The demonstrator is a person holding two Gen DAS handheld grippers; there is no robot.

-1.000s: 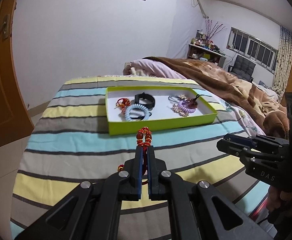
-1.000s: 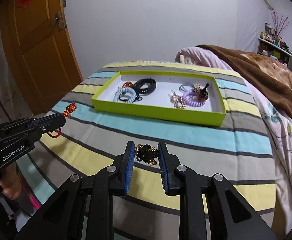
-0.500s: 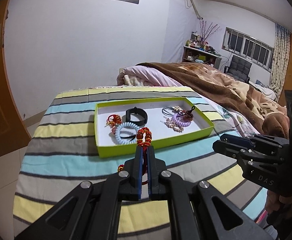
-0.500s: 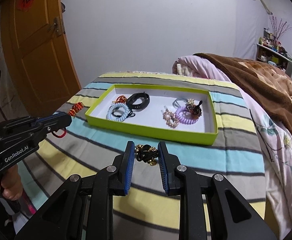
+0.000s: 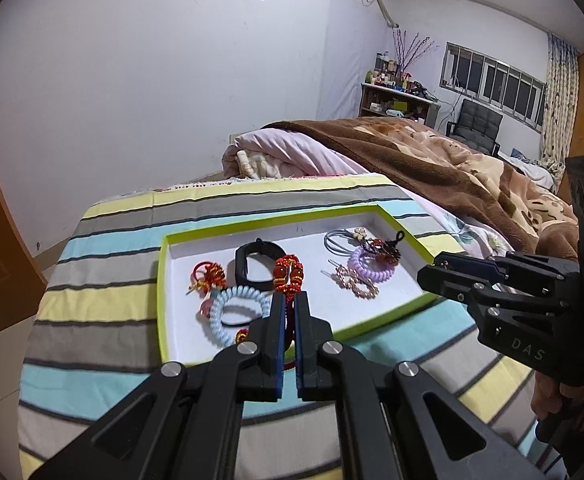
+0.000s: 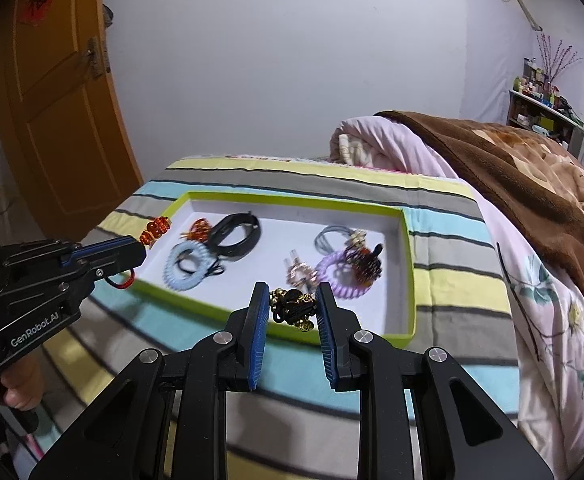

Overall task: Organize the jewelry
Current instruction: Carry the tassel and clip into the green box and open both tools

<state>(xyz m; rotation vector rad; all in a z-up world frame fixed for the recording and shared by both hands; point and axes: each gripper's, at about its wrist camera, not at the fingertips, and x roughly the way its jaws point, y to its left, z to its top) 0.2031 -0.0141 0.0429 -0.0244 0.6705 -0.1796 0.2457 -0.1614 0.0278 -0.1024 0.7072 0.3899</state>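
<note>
Left tongs (image 5: pixel 288 300) are clamped tight on a red corded bracelet with amber-orange beads (image 5: pixel 288 274), beads poking out past the tips and the cord trailing down underneath. Right tongs (image 6: pixel 294 304) are pinching a black knotted ornament with small gold bells (image 6: pixel 294 308), jaws partway closed around it. Both hang over the near edge of a lime-green shallow cardboard tray with a white floor (image 6: pixel 410 280). In the tray: a pale blue spiral hair tie (image 5: pixel 237 314) at the near left, a black band (image 5: pixel 253 266) just behind it, a small red-and-gold knot charm (image 5: pixel 207 276) to the left, and a lilac spiral hair tie (image 5: pixel 372 266) on the right with other bits piled by it. The tray sits on a striped bedspread (image 5: pixel 103 320); a brown fleece blanket (image 5: pixel 432 168) lies far right.
</note>
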